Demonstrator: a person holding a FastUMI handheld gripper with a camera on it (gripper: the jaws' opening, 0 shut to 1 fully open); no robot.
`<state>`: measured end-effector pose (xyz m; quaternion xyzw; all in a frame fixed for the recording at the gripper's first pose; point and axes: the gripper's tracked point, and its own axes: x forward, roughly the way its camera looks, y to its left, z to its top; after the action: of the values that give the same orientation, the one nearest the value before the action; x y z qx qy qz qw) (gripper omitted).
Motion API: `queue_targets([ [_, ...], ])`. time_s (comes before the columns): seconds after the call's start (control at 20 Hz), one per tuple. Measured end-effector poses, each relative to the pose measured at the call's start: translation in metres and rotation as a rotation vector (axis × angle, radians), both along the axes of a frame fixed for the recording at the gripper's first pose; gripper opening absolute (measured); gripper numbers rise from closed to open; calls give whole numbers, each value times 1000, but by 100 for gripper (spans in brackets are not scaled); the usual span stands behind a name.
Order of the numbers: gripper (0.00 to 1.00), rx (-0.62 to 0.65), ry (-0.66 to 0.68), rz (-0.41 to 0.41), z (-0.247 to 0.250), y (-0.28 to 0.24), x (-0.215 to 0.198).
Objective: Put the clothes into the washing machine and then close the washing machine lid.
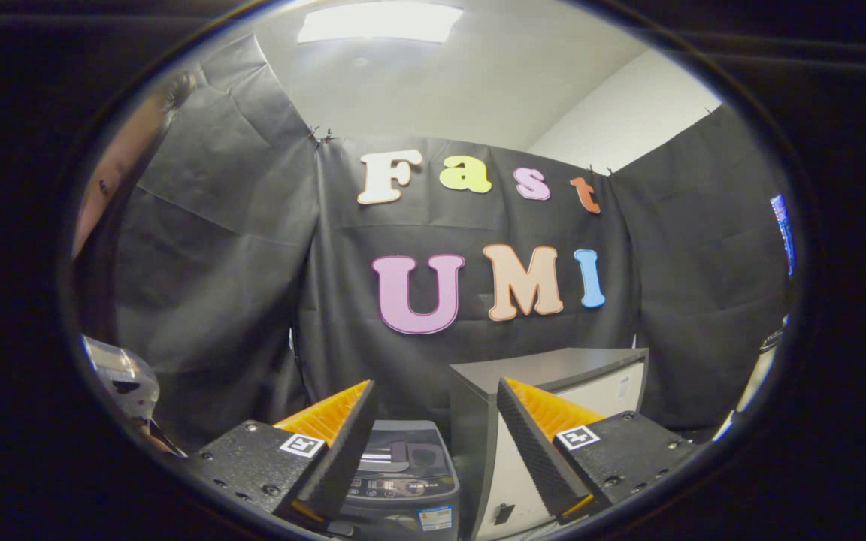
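The gripper (433, 421) is held up in the air with its two fingers spread wide apart, and nothing lies between them. The left finger (335, 443) and the right finger (534, 443) each carry a small square marker on the block behind them.

Seen through the gap between the fingers, below and just beyond them, stands the washing machine (403, 473), a small dark top-loading unit. Its lid (403, 454) lies flat and closed over the top, dark and glossy with a faint reflection on it. Nearer than the lid runs the control panel (401, 488), a strip with small buttons, and a sticker sits on the machine's front face below it.

Just to the right of the washing machine, partly behind the right finger, stands a grey cabinet (553, 368) with a flat dark top and a paler front. It is taller than the machine, and the two stand close side by side; whether they touch cannot be told.

Behind both hangs the black cloth wall (252, 263) of the booth, creased and pinned at the upper corners. Above it are a white ceiling and a bright ceiling light (380, 22).

At the far left, a person (113, 180) leans in at the side, blurred. No clothes can be made out near the machine or the fingers.
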<state>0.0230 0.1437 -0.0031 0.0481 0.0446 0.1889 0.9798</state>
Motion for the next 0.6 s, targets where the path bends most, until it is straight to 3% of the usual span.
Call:
queue_targets([
  [0.6,96,-7,12,2,-6,0,2],
])
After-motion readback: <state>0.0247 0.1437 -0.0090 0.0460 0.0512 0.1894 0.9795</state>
